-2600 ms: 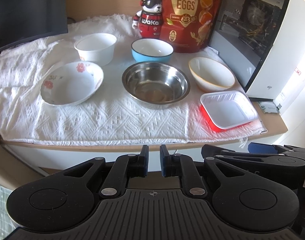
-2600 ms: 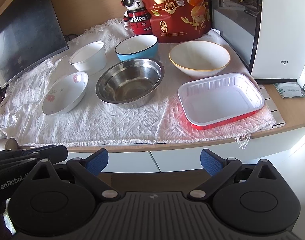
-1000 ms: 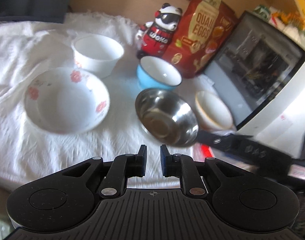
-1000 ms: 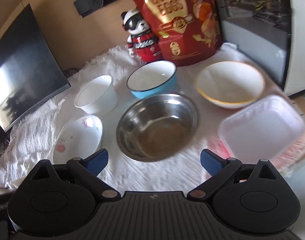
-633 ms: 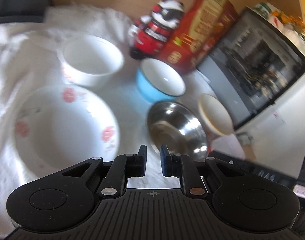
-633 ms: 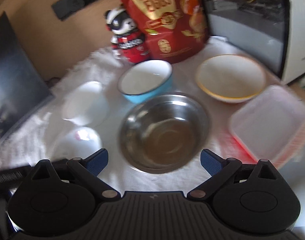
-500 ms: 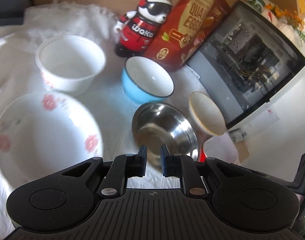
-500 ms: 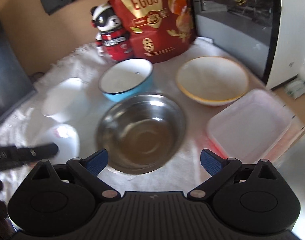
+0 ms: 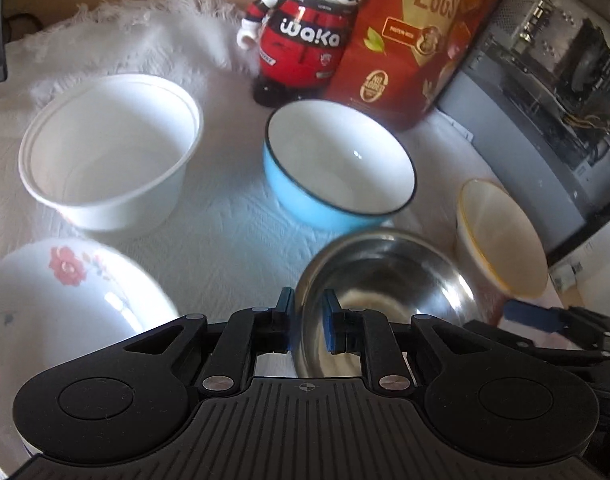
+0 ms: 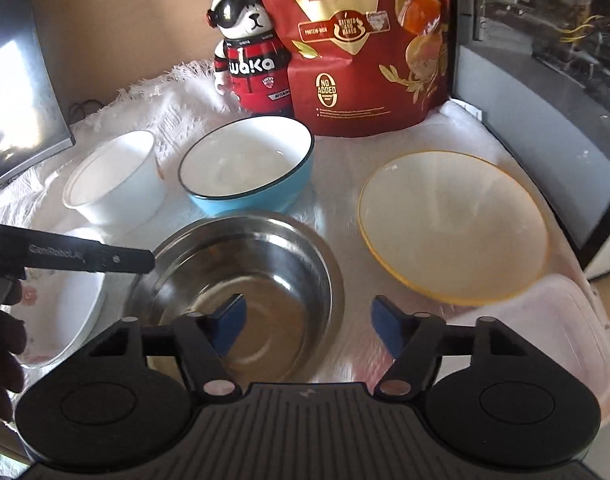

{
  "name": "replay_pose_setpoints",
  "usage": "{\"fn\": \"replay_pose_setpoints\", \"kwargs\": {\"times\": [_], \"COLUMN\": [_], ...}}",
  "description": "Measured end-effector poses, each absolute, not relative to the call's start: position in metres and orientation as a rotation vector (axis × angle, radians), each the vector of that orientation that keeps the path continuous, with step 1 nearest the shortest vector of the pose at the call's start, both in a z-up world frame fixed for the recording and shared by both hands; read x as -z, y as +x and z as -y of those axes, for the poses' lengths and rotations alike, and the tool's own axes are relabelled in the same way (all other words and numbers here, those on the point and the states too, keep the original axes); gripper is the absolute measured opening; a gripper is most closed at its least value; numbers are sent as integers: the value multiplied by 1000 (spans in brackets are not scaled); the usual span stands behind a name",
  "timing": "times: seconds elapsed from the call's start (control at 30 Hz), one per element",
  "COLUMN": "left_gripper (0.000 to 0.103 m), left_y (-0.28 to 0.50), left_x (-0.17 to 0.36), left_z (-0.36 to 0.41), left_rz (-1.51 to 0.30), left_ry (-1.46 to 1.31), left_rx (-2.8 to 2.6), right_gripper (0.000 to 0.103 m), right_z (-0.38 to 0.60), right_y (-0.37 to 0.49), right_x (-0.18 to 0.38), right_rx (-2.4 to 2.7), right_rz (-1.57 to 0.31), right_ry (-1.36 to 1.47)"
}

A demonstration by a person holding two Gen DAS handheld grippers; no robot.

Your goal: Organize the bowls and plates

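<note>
**Left gripper straddles the steel bowl's rim; right waits open**

The dishes sit apart in two loose rows on a white cloth [image 10: 177,96] over the bench, each with its rim free to be reached, none nested yet. At far left lies the flowered plate [image 9: 57,304], with the white tub [image 9: 109,160] behind it. The blue bowl [image 9: 337,168] stands mid-back, in front of the panda figure [image 9: 301,36] and the quail-egg bag [image 10: 357,40].

The left gripper [image 9: 307,326] has its jaws nearly closed astride the near-left rim of the steel bowl [image 10: 241,280], one pad outside, one inside; whether they pinch the metal yet I cannot tell. The rim is likely the only graspable edge.

The right gripper [image 10: 307,324] hovers over that bowl's near side, jaws wide apart and holding nothing, probably ready to steady or take another dish. To its right are the yellow-rimmed bowl [image 10: 453,224] and the plastic tray [image 10: 545,320].
</note>
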State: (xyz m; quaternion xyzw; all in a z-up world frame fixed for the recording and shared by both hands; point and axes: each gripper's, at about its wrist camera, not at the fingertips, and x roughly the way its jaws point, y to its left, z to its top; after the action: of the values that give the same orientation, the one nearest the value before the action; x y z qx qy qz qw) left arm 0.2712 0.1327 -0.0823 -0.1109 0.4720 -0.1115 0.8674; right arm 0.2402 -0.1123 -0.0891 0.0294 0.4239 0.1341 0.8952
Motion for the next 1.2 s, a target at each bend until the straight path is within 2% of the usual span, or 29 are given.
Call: {"fn": "replay_pose_setpoints", "kwargs": {"times": [0.23, 0.33, 0.63, 0.97, 1.2], "left_gripper": [19, 26, 26, 27, 27], "left_y": [267, 270, 282, 238, 201], "left_x": [89, 95, 113, 51, 51], "left_z": [-135, -134, -137, -216, -302], "left_rz": [-1036, -1078, -1171, -996, -939], "left_ry": [-303, -347, -432, -481, -508], "left_rx": [183, 205, 218, 109, -96], "right_gripper": [66, 66, 66, 69, 70], "right_z": [106, 99, 94, 34, -63], "right_y": [267, 274, 283, 269, 267], "right_x": [109, 114, 122, 75, 72], "right_rx": [-353, -384, -384, -543, -736], "right_rz": [-945, -978, -1049, -952, -925], "right_ry": [74, 82, 111, 83, -3]}}
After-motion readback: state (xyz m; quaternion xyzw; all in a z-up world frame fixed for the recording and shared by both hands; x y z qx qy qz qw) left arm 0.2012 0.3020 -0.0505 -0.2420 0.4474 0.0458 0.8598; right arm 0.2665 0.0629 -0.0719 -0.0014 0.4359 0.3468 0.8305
